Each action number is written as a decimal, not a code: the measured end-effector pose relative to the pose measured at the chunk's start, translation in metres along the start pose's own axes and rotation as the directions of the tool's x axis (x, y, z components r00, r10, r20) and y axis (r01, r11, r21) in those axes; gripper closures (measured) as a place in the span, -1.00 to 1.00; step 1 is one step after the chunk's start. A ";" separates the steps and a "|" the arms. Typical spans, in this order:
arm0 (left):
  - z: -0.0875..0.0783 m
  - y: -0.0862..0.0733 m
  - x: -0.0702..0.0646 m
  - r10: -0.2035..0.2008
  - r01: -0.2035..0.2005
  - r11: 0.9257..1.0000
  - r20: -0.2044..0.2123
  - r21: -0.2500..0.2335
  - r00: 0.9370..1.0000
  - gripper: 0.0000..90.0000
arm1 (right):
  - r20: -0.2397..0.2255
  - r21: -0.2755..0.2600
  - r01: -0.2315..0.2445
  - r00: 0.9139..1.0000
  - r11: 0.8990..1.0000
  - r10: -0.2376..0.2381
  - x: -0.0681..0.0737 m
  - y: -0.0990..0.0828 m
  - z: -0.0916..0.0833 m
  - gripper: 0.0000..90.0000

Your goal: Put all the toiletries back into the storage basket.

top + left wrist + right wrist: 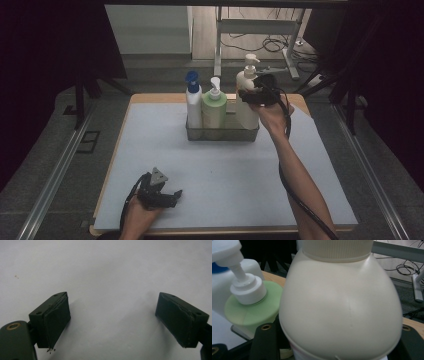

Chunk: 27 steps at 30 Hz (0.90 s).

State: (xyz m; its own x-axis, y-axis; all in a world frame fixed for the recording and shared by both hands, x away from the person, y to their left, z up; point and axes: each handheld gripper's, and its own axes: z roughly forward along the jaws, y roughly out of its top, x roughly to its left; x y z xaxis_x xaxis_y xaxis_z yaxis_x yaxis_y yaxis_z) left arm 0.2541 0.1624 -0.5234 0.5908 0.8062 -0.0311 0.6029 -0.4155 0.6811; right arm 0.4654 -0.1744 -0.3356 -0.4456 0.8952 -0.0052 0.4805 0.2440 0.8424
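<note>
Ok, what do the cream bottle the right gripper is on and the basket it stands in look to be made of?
Cream bottle: likely plastic, smooth with a soft sheen, faint mould seam, ribbed collar on top. Basket: looks like dark metal mesh, since the bottles' bases show through its wall; too small to be sure.

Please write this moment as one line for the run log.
right gripper: closed around cream pump bottle in wire basket | left gripper: open, over blue mat
</note>
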 end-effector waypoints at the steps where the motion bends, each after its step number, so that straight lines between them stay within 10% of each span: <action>1: 0.000 0.000 0.000 -0.003 0.003 1.000 0.001 0.000 1.000 -0.73 | 0.004 -0.002 -0.002 1.000 1.000 0.002 0.000 0.000 0.003 -0.17; 27: 0.000 0.000 0.000 -0.005 0.005 1.000 0.000 0.000 1.000 -0.73 | 0.027 0.008 0.000 1.000 1.000 0.000 -0.001 -0.026 0.040 -0.17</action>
State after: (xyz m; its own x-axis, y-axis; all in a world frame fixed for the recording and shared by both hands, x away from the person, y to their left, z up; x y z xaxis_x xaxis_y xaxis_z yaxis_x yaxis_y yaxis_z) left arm 0.2537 0.1621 -0.5235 0.5879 0.8082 -0.0341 0.6057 -0.4119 0.6807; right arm 0.4837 -0.1665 -0.3792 -0.4249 0.9050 -0.0202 0.4861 0.2469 0.8383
